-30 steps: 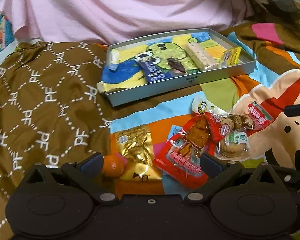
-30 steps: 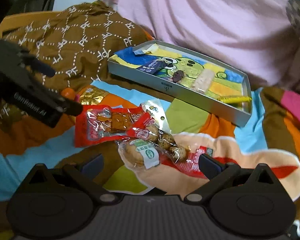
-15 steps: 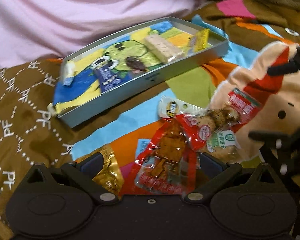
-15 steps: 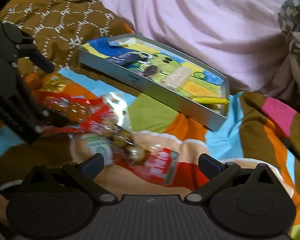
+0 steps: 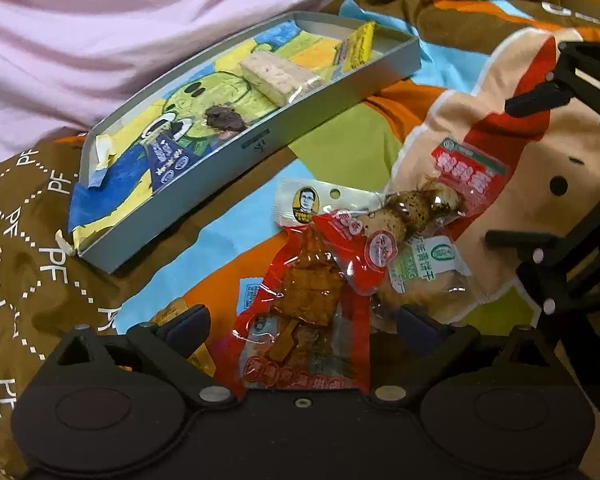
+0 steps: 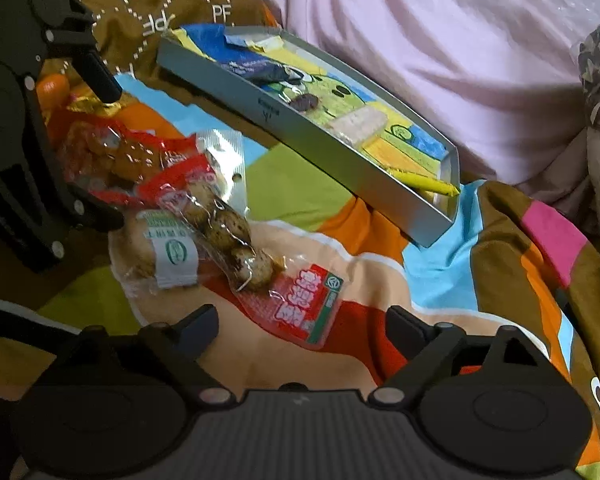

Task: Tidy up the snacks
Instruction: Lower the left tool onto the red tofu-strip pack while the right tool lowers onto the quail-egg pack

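Loose snack packets lie piled on a colourful blanket. My left gripper is open, and a red dried-tofu packet lies between its fingers untouched. My right gripper is open with its jaws closing. The red end of a quail-egg packet sits between the fingers, clear of the pads. A green-labelled biscuit packet and a white packet lie in the pile. Behind stands a grey tray holding a nougat bar, a yellow packet and a dark blue packet.
A small orange and a gold packet lie left of the pile, by the left gripper. A brown patterned cloth rises on the left. A person in pink sits behind the tray.
Both grippers have come down and closer to the pile. The left has shifted right, from the orange and gold packet to the red tofu packet. The right's fingers stand slightly closer together.
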